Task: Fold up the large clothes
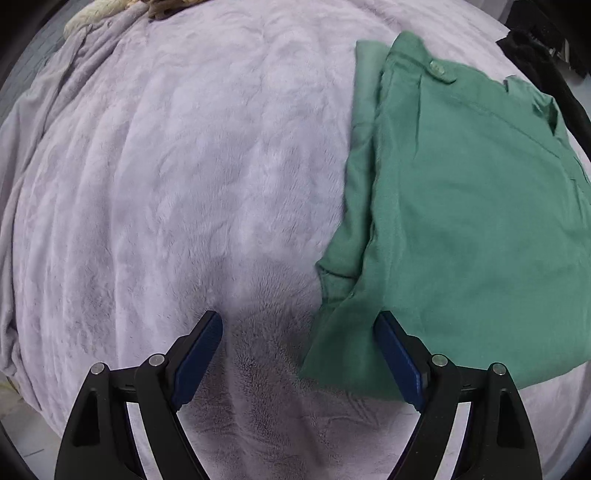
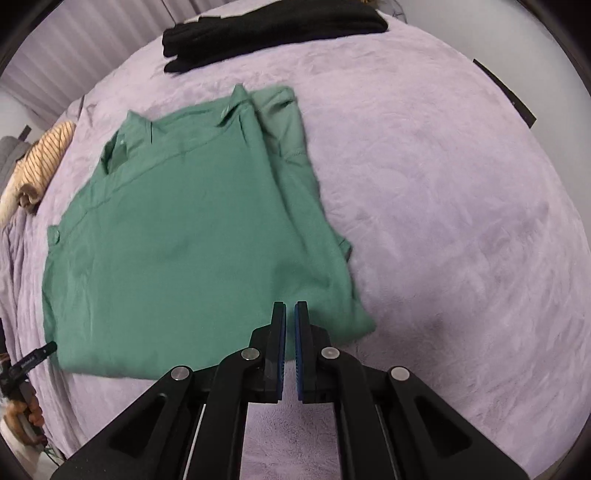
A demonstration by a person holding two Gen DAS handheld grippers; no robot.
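My left claw (image 1: pixel 297 321) is wide, right claw (image 2: pixel 290 310) nearly closed, empty; green shirt (image 2: pixel 177 251) seems soft, light: I grip its hem corners.

Shirt (image 2: pixel 177 251) solid green, matching green button. Blanket (image 2: pixel 443 221) pale lilac plush, no print. Folded garment (image 2: pixel 273 33) at far edge plain black. Bundle (image 2: pixel 48 158) at side: cream with thin tan stripes. Tongs black, blue pads (image 1: pixel 199 354).
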